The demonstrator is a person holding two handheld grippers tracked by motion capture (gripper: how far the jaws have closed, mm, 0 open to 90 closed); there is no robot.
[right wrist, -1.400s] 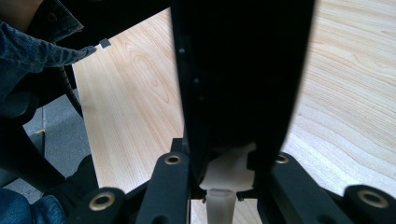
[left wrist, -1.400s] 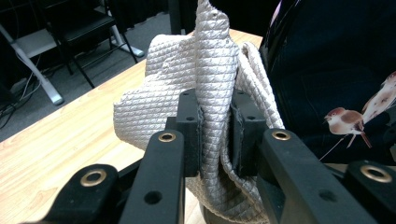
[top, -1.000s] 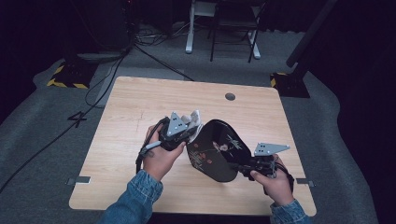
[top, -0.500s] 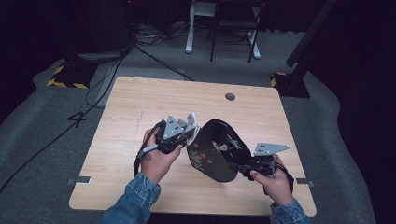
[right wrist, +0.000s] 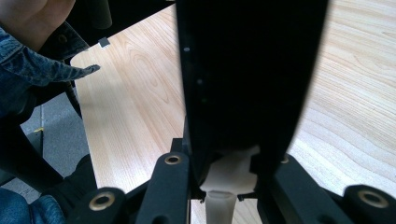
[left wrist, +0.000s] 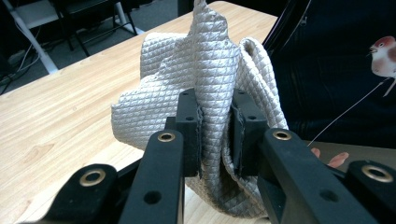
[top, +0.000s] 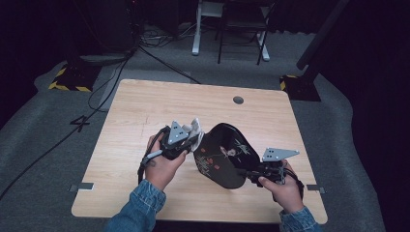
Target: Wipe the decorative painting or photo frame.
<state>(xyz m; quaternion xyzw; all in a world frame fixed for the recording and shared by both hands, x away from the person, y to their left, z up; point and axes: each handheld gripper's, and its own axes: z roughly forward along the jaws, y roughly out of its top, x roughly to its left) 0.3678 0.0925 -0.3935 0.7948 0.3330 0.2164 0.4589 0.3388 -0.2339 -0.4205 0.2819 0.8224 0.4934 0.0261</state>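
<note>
Two grippers hold one thing between them: a black bag [top: 225,157] with a bird and branch print, lifted over the middle of the table [top: 145,111]. Your left gripper [top: 192,137] is closed tight on a bunch of pale quilted lining [left wrist: 205,70] at the bag's left end. Your right gripper [top: 251,175] is closed on the bag's lower right edge, where dark fabric and a pale piece sit between the jaws. The bag's long axis runs from the left gripper down to the right one, so the lining lies straight ahead of the left jaws. I think the lining can only come out leftward, away from your right hand [top: 285,188].
</note>
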